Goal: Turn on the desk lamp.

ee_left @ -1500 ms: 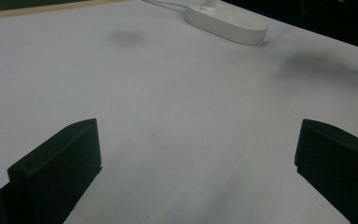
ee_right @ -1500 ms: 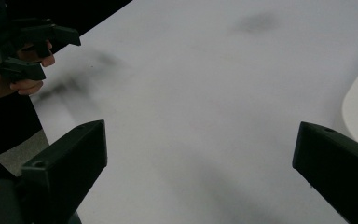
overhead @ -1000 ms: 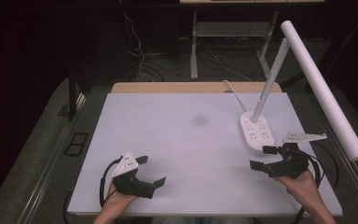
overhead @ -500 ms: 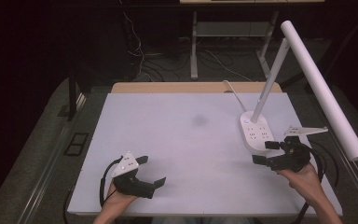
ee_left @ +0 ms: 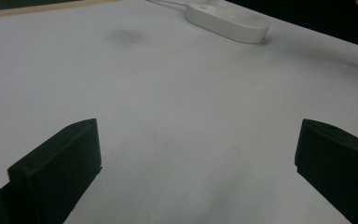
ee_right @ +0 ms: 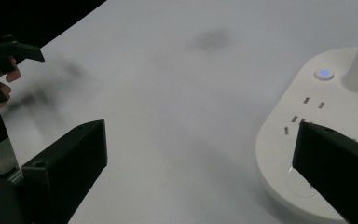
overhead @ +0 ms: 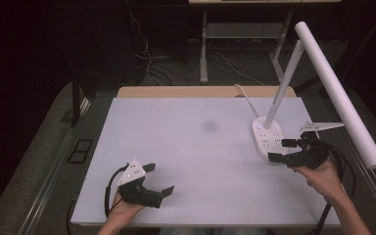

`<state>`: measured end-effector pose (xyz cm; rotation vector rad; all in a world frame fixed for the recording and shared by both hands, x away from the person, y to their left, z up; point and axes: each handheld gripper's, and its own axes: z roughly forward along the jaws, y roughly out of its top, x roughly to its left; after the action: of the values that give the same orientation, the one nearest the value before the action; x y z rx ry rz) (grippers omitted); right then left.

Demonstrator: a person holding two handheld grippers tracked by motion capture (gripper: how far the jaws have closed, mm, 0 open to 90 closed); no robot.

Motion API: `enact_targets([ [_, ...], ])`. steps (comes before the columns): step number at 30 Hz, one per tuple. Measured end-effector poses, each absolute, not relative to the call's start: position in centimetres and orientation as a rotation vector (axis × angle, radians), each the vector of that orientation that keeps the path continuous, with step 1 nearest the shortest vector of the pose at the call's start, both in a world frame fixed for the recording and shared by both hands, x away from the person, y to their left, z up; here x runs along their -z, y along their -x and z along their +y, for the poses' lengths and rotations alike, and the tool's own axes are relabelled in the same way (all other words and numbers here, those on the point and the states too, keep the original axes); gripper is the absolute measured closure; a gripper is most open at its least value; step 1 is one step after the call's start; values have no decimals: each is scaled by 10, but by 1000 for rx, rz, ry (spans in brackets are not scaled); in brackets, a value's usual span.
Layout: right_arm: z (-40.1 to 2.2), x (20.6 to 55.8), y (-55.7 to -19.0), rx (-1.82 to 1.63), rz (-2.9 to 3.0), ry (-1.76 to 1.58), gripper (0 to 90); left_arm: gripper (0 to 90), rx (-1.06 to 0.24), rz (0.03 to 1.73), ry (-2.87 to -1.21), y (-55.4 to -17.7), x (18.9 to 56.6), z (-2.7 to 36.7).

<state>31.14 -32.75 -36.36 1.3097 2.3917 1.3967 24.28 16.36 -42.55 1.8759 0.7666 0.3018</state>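
Note:
A white lamp base with sockets (overhead: pixel 267 137) stands at the right of the white table (overhead: pixel 191 147); its small button (ee_right: pixel 324 73) glows blue. My right gripper (overhead: pixel 277 150) is open just at the base's near edge, and in the right gripper view (ee_right: pixel 200 158) one jaw overlaps the base (ee_right: pixel 335 140). My left gripper (overhead: pixel 160 178) is open near the front left edge, with only bare table between its jaws (ee_left: pixel 196 158). The base (ee_left: pixel 228 18) lies far off in the left gripper view.
A slanted white lamp arm (overhead: pixel 284 88) rises from the base to a long white tube head (overhead: pixel 340 93) overhanging the right edge. A faint dark smudge (overhead: pixel 209 127) marks the table's middle. Cables trail from both grippers. A wooden strip (overhead: pixel 196 91) runs along the far edge.
My right gripper has moved away from the person, up to the lamp base. The left gripper has stayed put.

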Motion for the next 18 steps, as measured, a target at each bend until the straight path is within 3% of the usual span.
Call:
enact_targets([
  [18,-350,363,-341,-1353,2361,-1377,25,0,-301,768,-1873,-244,426,164],
])
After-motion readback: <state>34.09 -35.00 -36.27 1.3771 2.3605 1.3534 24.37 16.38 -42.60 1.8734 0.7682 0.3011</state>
